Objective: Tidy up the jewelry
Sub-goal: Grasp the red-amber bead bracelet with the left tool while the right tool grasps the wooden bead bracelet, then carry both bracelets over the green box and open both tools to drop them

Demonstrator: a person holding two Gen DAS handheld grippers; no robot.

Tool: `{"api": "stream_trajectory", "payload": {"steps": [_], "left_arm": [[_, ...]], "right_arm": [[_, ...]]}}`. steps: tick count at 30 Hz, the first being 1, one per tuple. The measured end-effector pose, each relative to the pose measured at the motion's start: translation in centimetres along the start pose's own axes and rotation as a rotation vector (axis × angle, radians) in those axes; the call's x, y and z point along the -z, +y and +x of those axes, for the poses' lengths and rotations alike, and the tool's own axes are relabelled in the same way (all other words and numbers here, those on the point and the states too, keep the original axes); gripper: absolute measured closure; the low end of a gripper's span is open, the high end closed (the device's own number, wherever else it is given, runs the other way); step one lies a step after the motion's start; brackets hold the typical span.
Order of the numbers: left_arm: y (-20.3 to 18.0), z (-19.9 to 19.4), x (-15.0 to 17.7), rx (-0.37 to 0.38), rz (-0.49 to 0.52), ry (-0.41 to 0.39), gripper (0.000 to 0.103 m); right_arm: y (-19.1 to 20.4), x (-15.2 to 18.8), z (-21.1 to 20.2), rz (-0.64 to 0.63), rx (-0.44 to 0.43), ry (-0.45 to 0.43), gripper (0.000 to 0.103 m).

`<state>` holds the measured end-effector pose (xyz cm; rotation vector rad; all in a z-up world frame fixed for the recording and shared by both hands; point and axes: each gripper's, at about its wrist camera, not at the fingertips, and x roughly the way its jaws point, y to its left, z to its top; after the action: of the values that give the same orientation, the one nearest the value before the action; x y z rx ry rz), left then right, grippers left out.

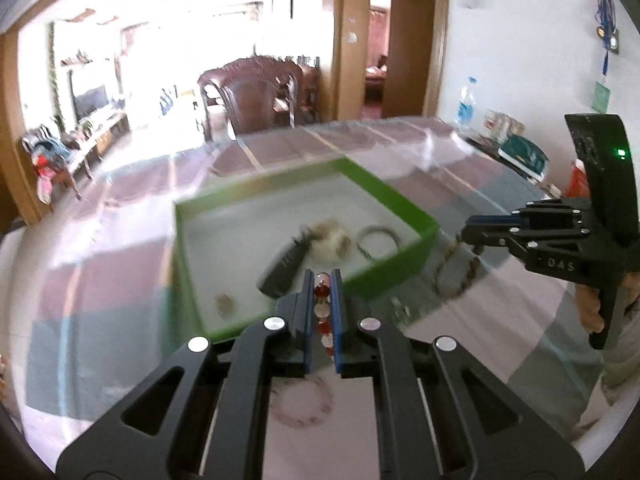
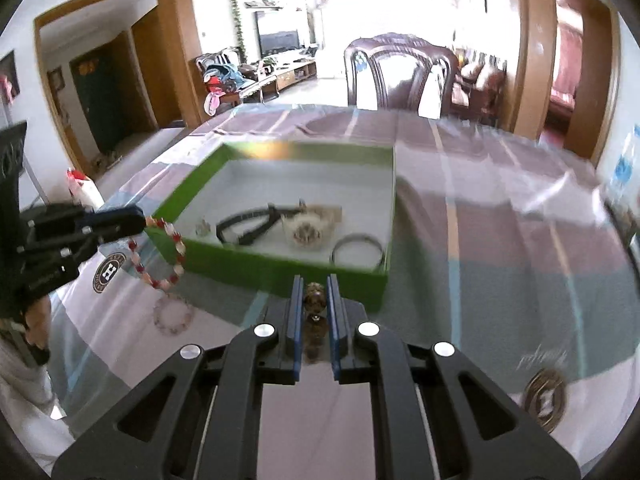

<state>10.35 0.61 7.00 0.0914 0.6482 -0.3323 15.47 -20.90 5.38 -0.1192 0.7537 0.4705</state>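
A glass-topped table [image 2: 500, 240] spread with a pink, grey and white striped cloth fills both views, with a dark carved chair [image 2: 400, 72] at its far edge and a sunlit living room beyond. Only the left wrist view takes in the white wall at the table's right end, where a water bottle [image 1: 466, 100] stands; only the right wrist view shows the round dark emblem [image 2: 546, 402] printed near the table's front corner.

On the table sits a shallow green box [image 2: 280, 256] with a white floor. Inside lie a black-strapped piece [image 2: 248, 224], a pale-faced watch [image 2: 308, 228] and a thin metal bangle [image 2: 358, 252] in the near right corner.

The left gripper [image 1: 323, 304] is clenched on a red and white bead bracelet [image 1: 323, 308], held off the table just before the box's near wall; the right wrist view shows its full loop [image 2: 164, 252] dangling from the closed fingers beside the box's left corner. The right gripper [image 2: 314, 312] is clamped on a brown bead bracelet [image 2: 314, 304], whose hanging loop [image 1: 456, 272] shows only in the left wrist view, just outside the box's right wall.

A pale pink bead bracelet [image 2: 173, 316] lies on the cloth near the box, beneath the left gripper.
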Motion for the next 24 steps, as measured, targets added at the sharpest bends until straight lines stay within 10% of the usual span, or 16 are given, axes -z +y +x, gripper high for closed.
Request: {"api": "stream_trajectory", "payload": {"steps": [7,16,20,24], "left_arm": [[2.8,0.9,-3.2,-0.07,-0.076,-0.045,0.095],[5.8,7.4,-1.2,-0.117,-0.164,0.124,0.091],[5.5,7.5,-0.3,-0.118,-0.149,0.14,0.067],[3.9,5.4,0.6,-0.118,-0.078,0.124,0.067]], "right_arm": [[1.2,-5.6,0.2,-0.031,0.0,-0.12,0.092],[-0.2,-4.9,8.9,0.084,-0.031,0.104,0.091],[-0.4,-4.3,8.0,0.112,-0.049,0.098,0.063],[0.7,-3.1,4.7,0.047,-0.054,0.062,0.063]]}}
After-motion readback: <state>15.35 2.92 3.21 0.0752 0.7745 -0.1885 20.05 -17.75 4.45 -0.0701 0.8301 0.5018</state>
